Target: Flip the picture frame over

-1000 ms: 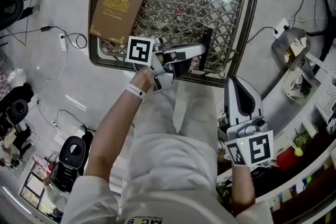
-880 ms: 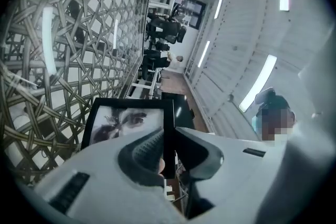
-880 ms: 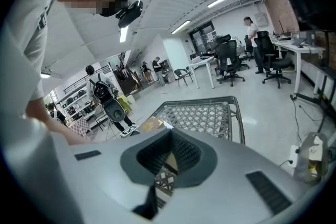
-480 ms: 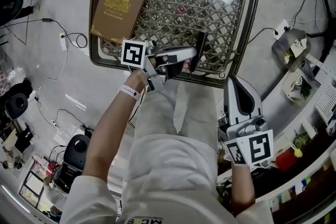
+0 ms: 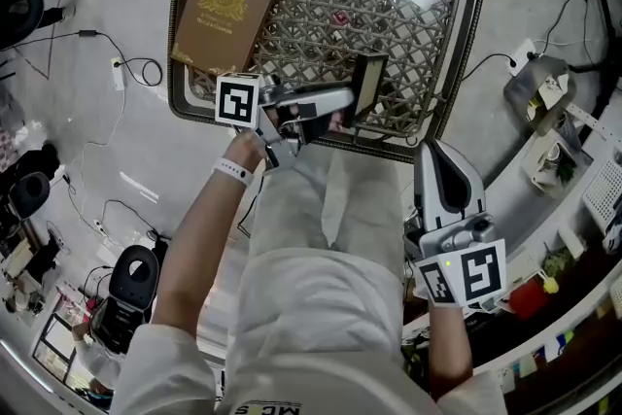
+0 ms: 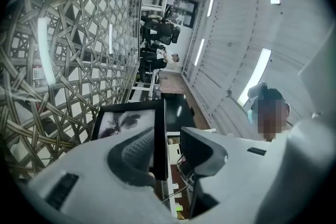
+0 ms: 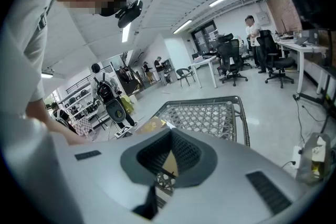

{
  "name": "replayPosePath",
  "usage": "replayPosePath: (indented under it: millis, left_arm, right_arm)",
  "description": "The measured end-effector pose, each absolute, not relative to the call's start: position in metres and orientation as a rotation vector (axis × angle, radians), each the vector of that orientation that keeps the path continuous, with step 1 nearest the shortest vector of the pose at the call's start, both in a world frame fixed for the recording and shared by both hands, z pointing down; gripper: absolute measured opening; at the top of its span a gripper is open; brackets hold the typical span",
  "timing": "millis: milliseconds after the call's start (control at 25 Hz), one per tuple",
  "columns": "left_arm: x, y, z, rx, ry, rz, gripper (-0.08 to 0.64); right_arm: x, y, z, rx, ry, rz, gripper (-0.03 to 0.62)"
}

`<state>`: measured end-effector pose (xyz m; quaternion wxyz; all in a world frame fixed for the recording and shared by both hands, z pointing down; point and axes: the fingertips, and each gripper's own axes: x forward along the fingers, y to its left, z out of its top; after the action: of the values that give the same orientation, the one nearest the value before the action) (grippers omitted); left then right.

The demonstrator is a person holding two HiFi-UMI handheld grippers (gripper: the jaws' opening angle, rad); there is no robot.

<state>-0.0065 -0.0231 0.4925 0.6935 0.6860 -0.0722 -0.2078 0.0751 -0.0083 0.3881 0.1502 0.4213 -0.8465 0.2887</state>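
The picture frame (image 5: 368,84), black-edged, stands tilted on its edge near the front rim of the woven lattice table (image 5: 468,34). My left gripper (image 5: 346,106) reaches it from the left. In the left gripper view the frame (image 6: 127,124) shows a dark floral print and lies against the left pad (image 6: 135,150). The other pad stands apart from it. The left gripper (image 6: 168,140) has just been opening its jaws and is open, with the frame's edge between them. My right gripper (image 5: 439,160) hangs shut and empty below the table's front right corner, its jaws (image 7: 169,161) together.
A brown book (image 5: 225,7) with a gold crest lies on the table's far left part, also in the right gripper view (image 7: 151,124). Cables and a power strip (image 5: 116,74) lie on the floor at left. Office chairs (image 5: 128,285) stand lower left, and cluttered shelving (image 5: 573,172) is at right.
The left gripper has shifted left along the table's front rim and its jaws have spread. The frame has turned from edge-on to showing a face. The right gripper has not moved.
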Motion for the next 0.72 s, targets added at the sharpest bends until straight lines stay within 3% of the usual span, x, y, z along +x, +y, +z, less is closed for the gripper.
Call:
replayPosePath:
  millis: [720]
  left_arm:
    - [-0.036,-0.02,0.533,1.633,-0.434,-0.251,0.193]
  right_arm:
    - [0.062,-0.012,0.392,1.163,-2.445,0.829,0.017]
